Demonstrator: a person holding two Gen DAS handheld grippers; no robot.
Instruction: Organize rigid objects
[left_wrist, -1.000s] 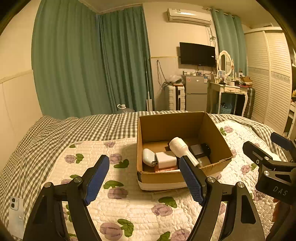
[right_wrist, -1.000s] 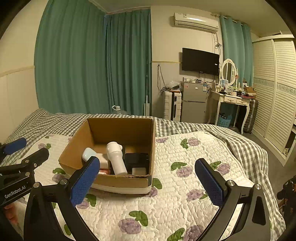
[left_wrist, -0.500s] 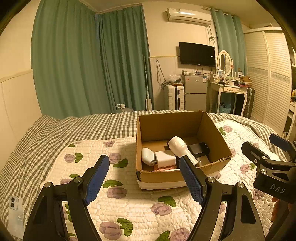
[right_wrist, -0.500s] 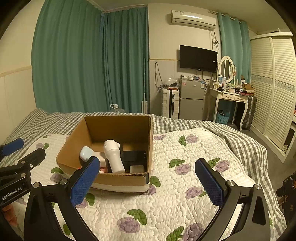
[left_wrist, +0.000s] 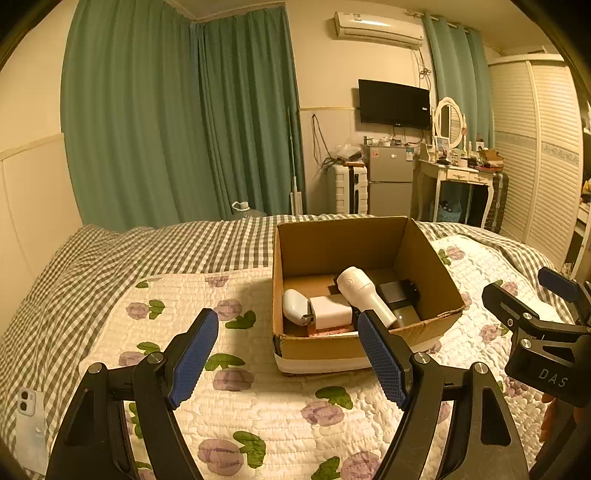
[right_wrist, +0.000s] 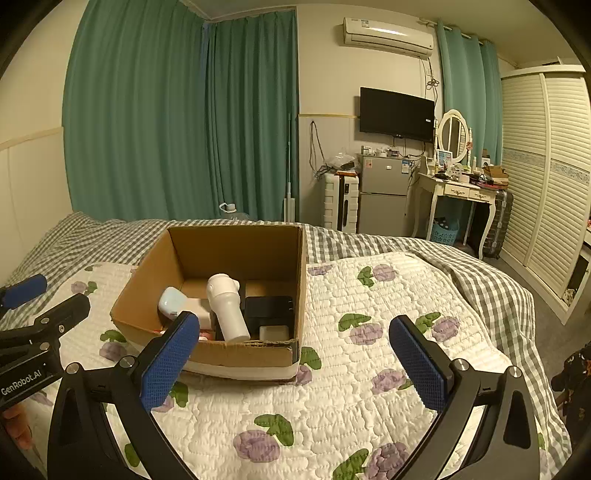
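An open cardboard box (left_wrist: 428, 258) (right_wrist: 236, 247) stands on the floral quilt. Inside lie a white cylindrical device (left_wrist: 364, 293) (right_wrist: 227, 306), a white rounded case (left_wrist: 295, 312) (right_wrist: 171, 301), a white block (left_wrist: 330, 312), a black box (left_wrist: 399, 291) (right_wrist: 267, 310) and a small grey item (right_wrist: 273, 332). My left gripper (left_wrist: 288, 356) is open and empty, held above the quilt in front of the box's left corner. My right gripper (right_wrist: 295, 362) is open and empty, in front of the box's right corner.
A white phone (left_wrist: 29, 421) lies on the checked blanket at the left edge. The bed drops off at the right toward a wardrobe (right_wrist: 546, 177). A dressing table (right_wrist: 461, 192), fridge (right_wrist: 384, 199) and green curtains (right_wrist: 184, 122) stand behind.
Both grippers have drifted slightly; the box sits a little further left and lower in the right wrist view. Both stay open and empty.
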